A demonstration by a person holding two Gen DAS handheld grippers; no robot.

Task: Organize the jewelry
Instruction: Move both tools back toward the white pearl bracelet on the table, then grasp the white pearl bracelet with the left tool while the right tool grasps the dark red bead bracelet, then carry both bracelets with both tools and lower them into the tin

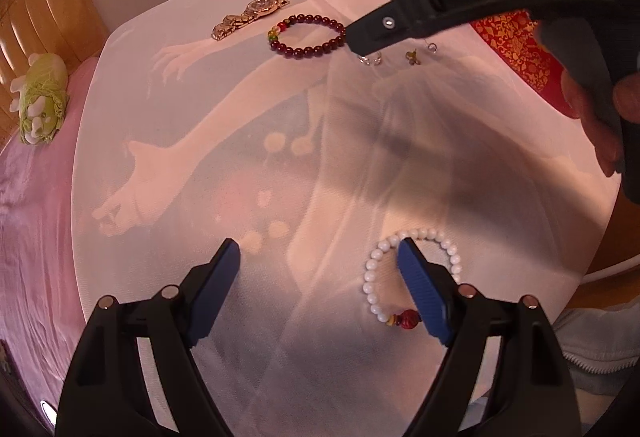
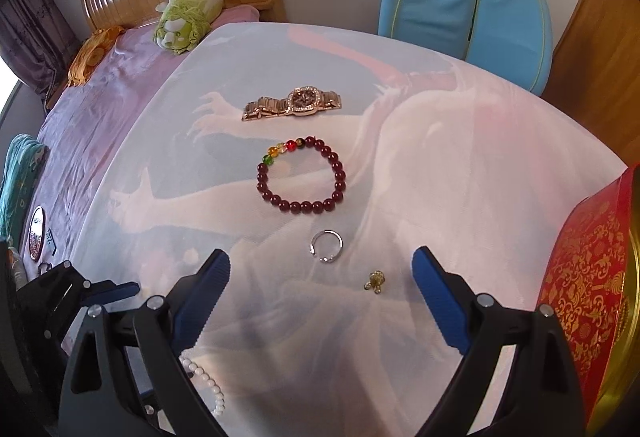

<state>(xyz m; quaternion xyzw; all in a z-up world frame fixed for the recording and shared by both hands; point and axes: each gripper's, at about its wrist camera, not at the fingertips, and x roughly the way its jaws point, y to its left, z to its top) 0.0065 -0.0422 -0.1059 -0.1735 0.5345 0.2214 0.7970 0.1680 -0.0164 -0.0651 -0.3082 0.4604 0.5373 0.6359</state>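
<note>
On the printed white cloth [image 2: 460, 165] the jewelry is spread apart so each piece can be taken alone. The left gripper [image 1: 320, 255] is held wide open and empty, one finger inside the white bead bracelet [image 1: 412, 275]. The right gripper [image 2: 322, 263], equally spread and empty, is poised over the silver ring [image 2: 326, 246] and small gold charm [image 2: 375, 280]. Free room is left around the red bead bracelet [image 2: 302, 173] and gold watch [image 2: 294, 103]; the red patterned box [image 2: 588, 269] crowds the right edge.

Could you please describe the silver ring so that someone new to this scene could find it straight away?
Start at the white printed cloth covering the table. In the right wrist view, the dark red bead bracelet lies mid-cloth, and the silver ring lies just nearer the camera. It is a thin, open-ended plain metal band, unlike the small gold charm beside it.
</note>
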